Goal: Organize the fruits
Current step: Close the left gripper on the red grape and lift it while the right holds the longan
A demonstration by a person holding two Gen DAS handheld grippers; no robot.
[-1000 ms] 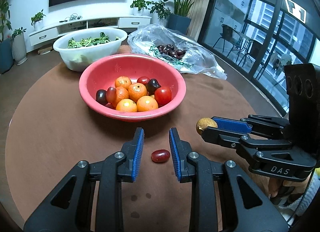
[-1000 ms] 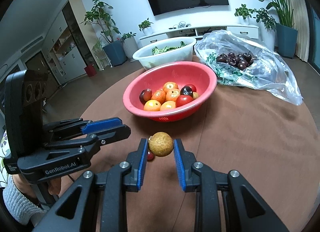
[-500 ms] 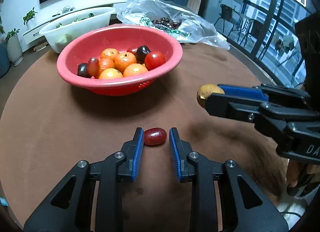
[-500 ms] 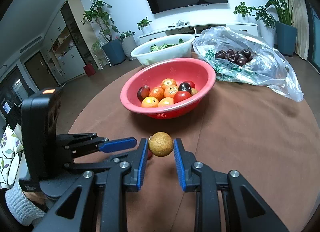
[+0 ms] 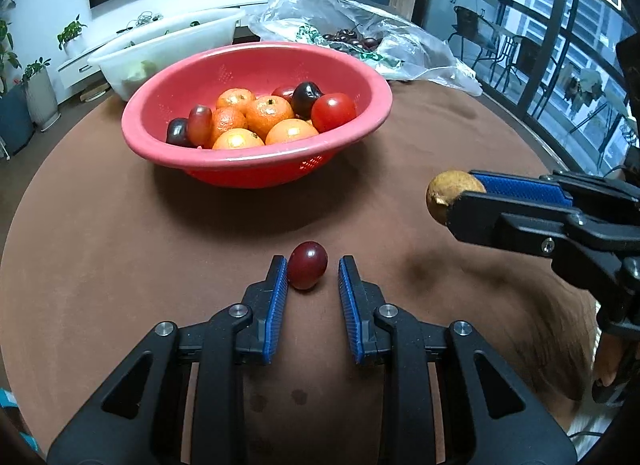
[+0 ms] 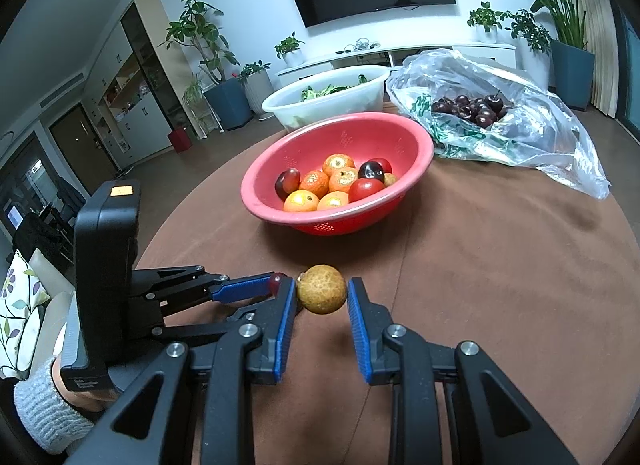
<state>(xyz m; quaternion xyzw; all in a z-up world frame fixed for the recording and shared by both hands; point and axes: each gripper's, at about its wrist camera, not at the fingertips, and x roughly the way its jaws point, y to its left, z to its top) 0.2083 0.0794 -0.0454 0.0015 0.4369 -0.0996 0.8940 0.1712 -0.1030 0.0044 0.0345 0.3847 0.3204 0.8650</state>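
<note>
A small red grape tomato (image 5: 307, 270) lies on the brown table between the blue pads of my left gripper (image 5: 313, 271). The left pad touches it and the right pad stands a little apart, so the gripper is open. My right gripper (image 6: 322, 294) is shut on a tan round longan (image 6: 321, 293) and holds it above the table, at the right of the left wrist view (image 5: 451, 195). The red bowl (image 5: 360, 77) holds oranges, tomatoes and dark fruits, beyond both grippers. The left gripper (image 6: 256, 289) shows in the right wrist view.
A white bowl of greens (image 6: 320, 105) stands behind the red bowl. A clear plastic bag of dark cherries (image 6: 500, 121) lies at the back right. The round table (image 6: 520, 285) has a brown cloth; its edge curves close on both sides.
My left gripper has moved forward and down so the grape tomato now sits between its pads. The right gripper still holds the longan in about the same place.
</note>
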